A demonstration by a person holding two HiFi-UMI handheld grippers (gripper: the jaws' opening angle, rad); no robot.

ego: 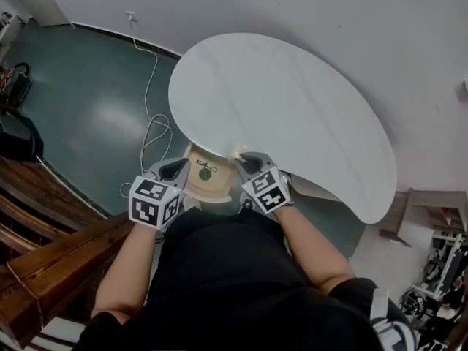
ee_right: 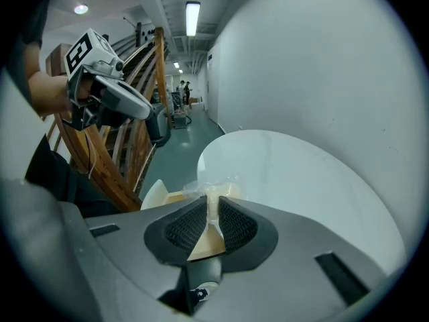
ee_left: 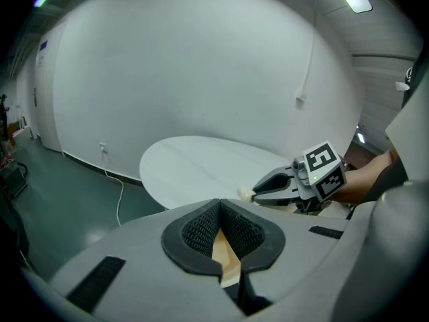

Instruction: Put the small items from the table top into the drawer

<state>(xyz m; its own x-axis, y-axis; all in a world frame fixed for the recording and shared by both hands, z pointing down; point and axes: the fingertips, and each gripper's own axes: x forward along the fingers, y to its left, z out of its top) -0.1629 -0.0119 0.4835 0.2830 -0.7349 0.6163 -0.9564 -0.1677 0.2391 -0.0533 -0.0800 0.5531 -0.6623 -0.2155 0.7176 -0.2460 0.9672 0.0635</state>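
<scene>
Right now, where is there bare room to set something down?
The whole white table top is bare, from the wall side to its near edge. It is crowded only at the open drawer under that edge: the left gripper and right gripper hang there, a green item lies inside, and the right gripper holds a small wrapped item.

Table top (ego: 292, 115) across centre and right of frame, open drawer (ego: 212, 190) under its near edge at lower centre, round item (ego: 205, 172) inside the drawer, wrapped item (ego: 237, 153) at the table edge above the drawer's right side, cable (ego: 150, 101) on the floor (ego: 88, 115) at left

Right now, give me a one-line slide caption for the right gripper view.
Right gripper pinches a clear-wrapped cream item by the open wooden drawer, white table beyond.
</scene>
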